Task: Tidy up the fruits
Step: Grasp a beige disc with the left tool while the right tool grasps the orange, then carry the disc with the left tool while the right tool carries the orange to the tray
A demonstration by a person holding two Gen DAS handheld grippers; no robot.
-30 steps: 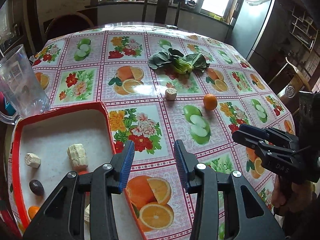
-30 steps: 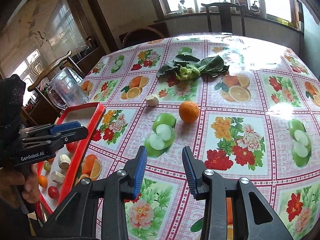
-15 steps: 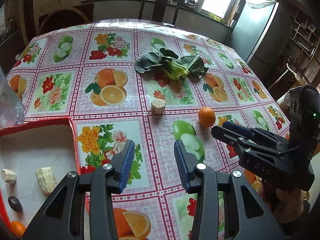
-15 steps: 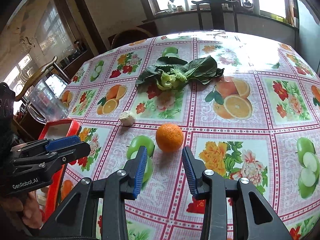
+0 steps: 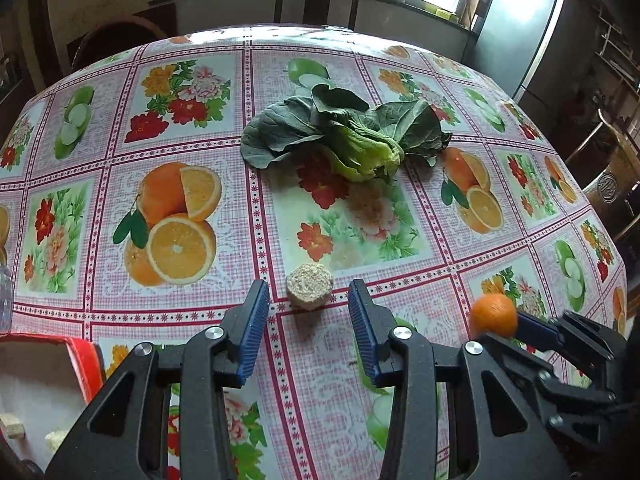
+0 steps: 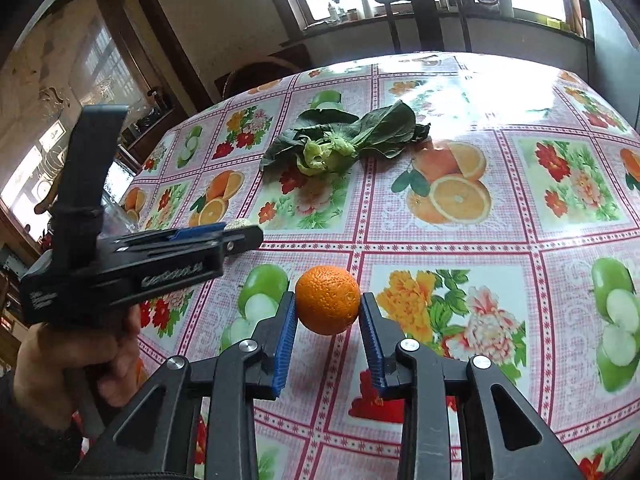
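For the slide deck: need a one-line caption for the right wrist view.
Right gripper closing on an orange on the fruit-print tablecloth.

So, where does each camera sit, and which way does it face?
Left wrist: on the left gripper, looking down along its open fingers at a round beige piece between the tips, greens beyond, red tray at left; right gripper shows.
Right wrist: on the right gripper, looking down at the orange between its pads, which have just been closing on it; left gripper and hand show.
Both share the orange, greens, beige piece and tablecloth.
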